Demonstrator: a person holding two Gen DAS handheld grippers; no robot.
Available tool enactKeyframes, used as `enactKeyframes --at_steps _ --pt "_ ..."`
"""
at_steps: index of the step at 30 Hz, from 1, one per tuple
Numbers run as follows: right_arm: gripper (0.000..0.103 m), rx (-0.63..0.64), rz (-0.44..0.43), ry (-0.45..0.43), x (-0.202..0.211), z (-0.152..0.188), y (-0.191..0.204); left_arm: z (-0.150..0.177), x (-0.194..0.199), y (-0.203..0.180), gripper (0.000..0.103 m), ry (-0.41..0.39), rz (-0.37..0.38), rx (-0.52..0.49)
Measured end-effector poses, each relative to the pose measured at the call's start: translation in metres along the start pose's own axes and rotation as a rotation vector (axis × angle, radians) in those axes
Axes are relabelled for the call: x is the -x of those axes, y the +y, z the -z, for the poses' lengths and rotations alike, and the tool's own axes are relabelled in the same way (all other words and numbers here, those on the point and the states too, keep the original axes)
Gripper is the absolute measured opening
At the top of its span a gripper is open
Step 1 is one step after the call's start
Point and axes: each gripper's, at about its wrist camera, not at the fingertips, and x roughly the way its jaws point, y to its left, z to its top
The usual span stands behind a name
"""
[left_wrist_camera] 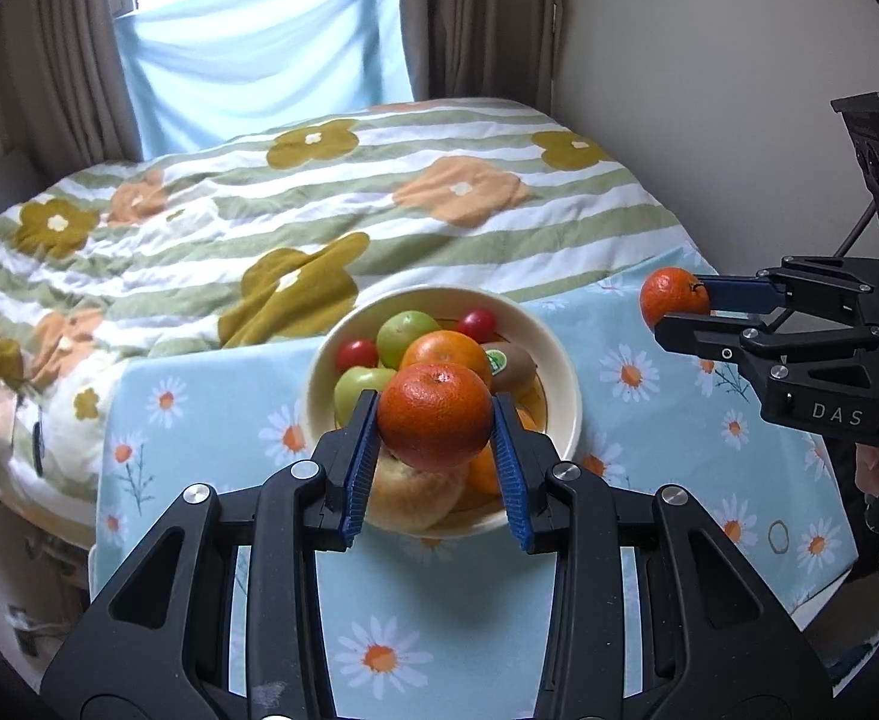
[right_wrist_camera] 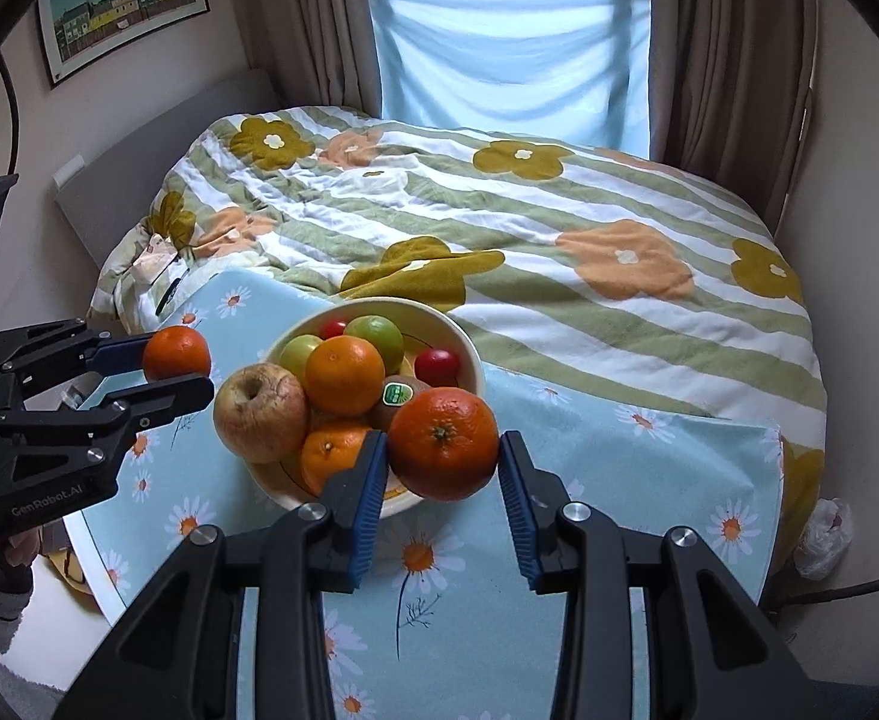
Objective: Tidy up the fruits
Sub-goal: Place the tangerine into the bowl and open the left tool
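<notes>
A cream bowl [left_wrist_camera: 565, 372] [right_wrist_camera: 469, 354] full of fruit stands on a blue daisy cloth [left_wrist_camera: 391, 612] [right_wrist_camera: 649, 468]. It holds oranges, green apples [left_wrist_camera: 406, 330], red plums [left_wrist_camera: 356, 354], a kiwi [left_wrist_camera: 511, 365] and a wrinkled apple [right_wrist_camera: 259, 414]. My left gripper [left_wrist_camera: 434, 426] is shut on a dark orange [left_wrist_camera: 434, 414] above the bowl's near side; it also shows in the right wrist view [right_wrist_camera: 178, 363]. My right gripper [right_wrist_camera: 444, 450] is shut on another orange [right_wrist_camera: 443, 443] at the bowl's right front, seen far right in the left wrist view [left_wrist_camera: 679, 303].
The cloth-covered table abuts a bed with a striped floral quilt [left_wrist_camera: 319, 222] [right_wrist_camera: 559, 228]. Curtains and a window are behind. A wall stands right of the table. A white plastic bag [right_wrist_camera: 823, 534] lies on the floor at right.
</notes>
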Motion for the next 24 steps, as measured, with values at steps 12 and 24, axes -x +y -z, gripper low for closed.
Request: enactKeyframes --at_steps 12,24 --pt "0.035 -0.106 0.070 0.012 -0.040 -0.028 0.000 -0.047 -0.066 0.034 0.041 0.016 0.106 -0.102" --pt "0.035 -0.221 0.140 0.035 -0.069 -0.028 -0.019 -0.070 -0.140 0.020 0.041 0.083 0.218 -0.235"
